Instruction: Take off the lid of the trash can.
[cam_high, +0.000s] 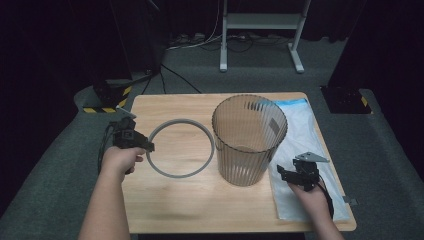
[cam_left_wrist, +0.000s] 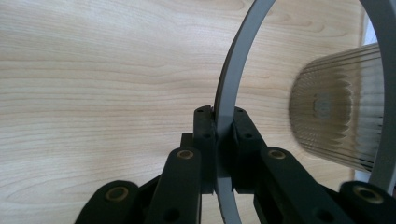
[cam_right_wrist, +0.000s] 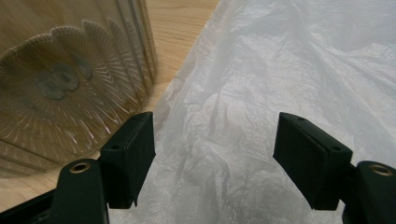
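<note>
A grey ring lies on the wooden table left of a clear ribbed plastic bin that stands upright. My left gripper is shut on the ring's left edge; in the left gripper view the ring's band runs up from between the closed jaws. A white plastic bag with a blue top edge lies flat right of the bin. My right gripper hovers open over the bag's near part, its jaws wide apart above the crinkled bag, with the bin to its left.
The table's right edge lies just beyond the bag. Dark carpet floor surrounds the table. A white metal stand and cables sit on the floor behind. Bare wood lies in front of the ring and bin.
</note>
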